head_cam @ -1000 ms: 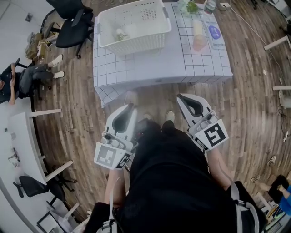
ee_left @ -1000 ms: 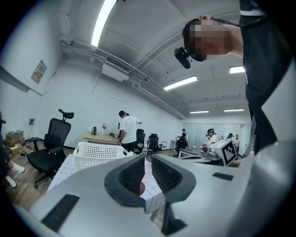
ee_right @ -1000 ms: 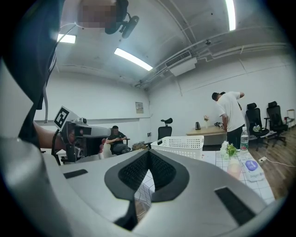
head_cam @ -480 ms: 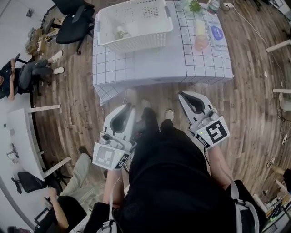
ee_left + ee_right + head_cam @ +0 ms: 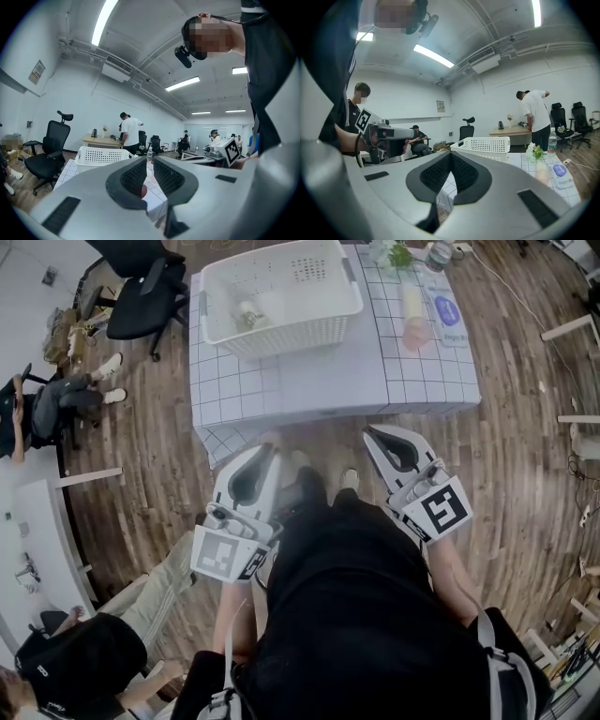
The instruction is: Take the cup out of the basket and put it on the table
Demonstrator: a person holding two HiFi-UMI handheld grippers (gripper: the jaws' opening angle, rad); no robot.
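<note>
**A:** Where are the grippers?

**B:** Both hang short of the bench's (image 5: 319, 371) near edge. The right gripper (image 5: 371, 436) has its jaws shut and empty. The left gripper's (image 5: 268, 456) jaws stand a slit apart, with nothing between them.

**A:** And the cup (image 5: 247, 313)?

**B:** It's in the basket (image 5: 281, 334) at the far left corner, near its left wall. Jaws that narrow could shove the cup, or snag the rim and drag the basket.

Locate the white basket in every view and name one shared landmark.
Head view: basket at top centre.
Left gripper view: basket low, left of centre.
Right gripper view: basket just right of centre.
Shared landmark: the grid-clothed table beneath it.
</note>
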